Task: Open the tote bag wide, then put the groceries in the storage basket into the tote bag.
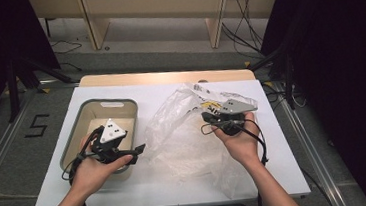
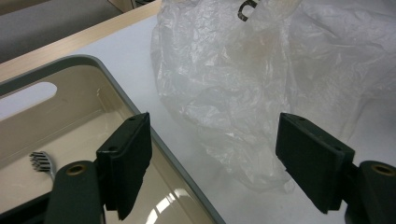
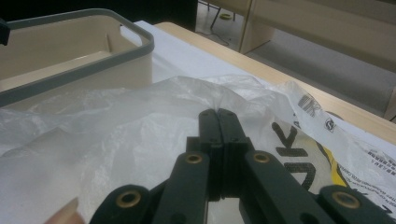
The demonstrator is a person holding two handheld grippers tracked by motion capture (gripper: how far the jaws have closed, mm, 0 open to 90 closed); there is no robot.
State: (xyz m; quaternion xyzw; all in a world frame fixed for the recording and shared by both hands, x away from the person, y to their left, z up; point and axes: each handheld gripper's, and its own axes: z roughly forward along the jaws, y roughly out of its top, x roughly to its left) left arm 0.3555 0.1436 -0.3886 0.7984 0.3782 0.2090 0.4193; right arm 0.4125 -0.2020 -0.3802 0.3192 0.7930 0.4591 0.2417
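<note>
Listing items on the bench (image 1: 129, 198), white-topped with a wooden strip along its far edge. Item one: plastic bag (image 1: 183, 133), thin, translucent, crumpled, lying from the bench's middle toward the right edge and near edge; black and yellow print shows on its far right part. Item two: bin (image 1: 71, 138), beige inside with a grey rim and a handle slot in its far wall, standing at the bench's left side, just beside the bag. Item three: a small brush head (image 2: 41, 161) with dark bristles, lying on the bin's floor, seen in the left gripper view; the rest of it is hidden behind the gripper. Item four: left tongs (image 1: 137, 152), held in the left hand (image 1: 94, 171) over the bin's near right corner, pointing toward the bag; jaws stand wide apart with nothing between them, the bag's edge and the bin's rim lying beyond them. Item five: right tongs (image 3: 218, 116), held in the right hand (image 1: 239, 143) over the right half of the bench; jaws pressed together, pinching a fold of the bag at its upper edge, with the film rising in a small peak at the tips. A grey three-cornered plate sits atop each gripper. Cables trail from both toward the near edge.
</note>
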